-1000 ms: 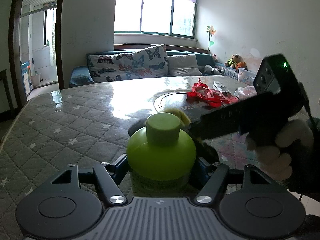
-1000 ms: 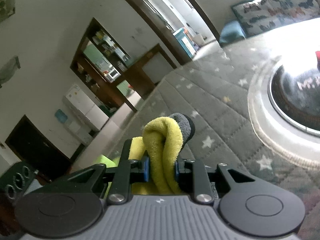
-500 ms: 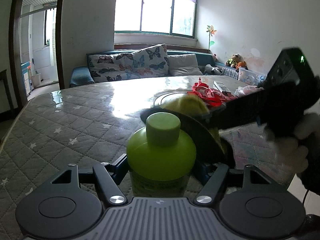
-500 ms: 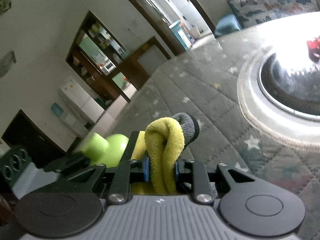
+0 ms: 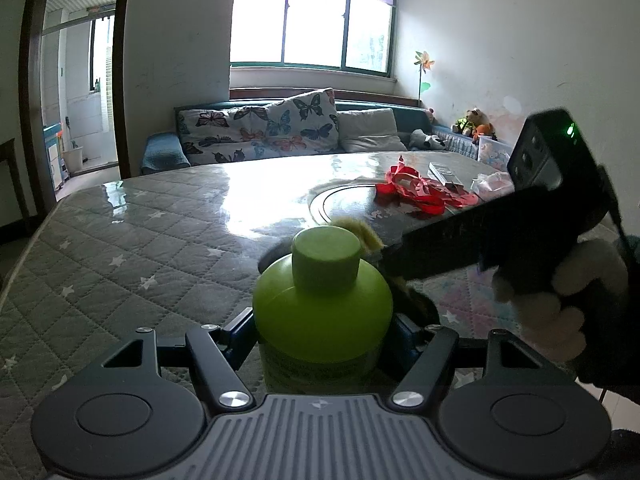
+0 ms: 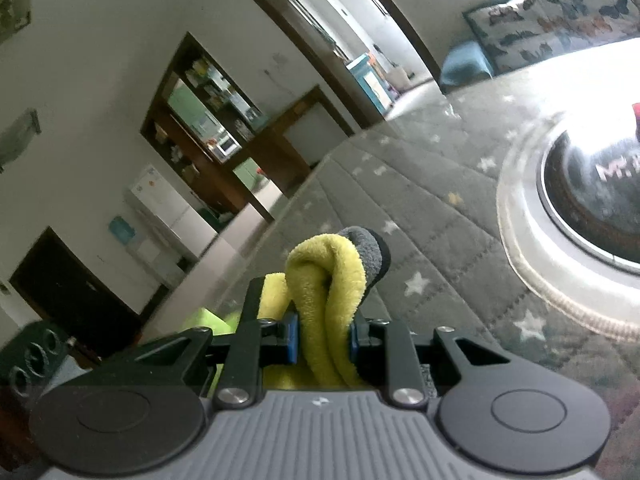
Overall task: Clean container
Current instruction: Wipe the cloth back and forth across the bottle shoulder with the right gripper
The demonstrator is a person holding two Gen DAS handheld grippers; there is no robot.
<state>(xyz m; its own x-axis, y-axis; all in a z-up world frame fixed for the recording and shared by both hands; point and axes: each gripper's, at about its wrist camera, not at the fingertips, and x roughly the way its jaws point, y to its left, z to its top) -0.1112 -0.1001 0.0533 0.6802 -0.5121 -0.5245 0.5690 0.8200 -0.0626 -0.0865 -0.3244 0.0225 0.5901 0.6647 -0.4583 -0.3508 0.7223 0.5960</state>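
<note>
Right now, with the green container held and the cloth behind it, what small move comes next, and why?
Probably draw the yellow cloth forward over the cap of the green container. The left gripper is clamped on the container, and the right gripper has the cloth at its far side, so that side is being wiped.

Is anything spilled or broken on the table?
Nothing is spilled or broken. The green bottle stands upright with its cap on, held in the left gripper. The only untidy bit is a crumpled red ribbon on the table.
</note>
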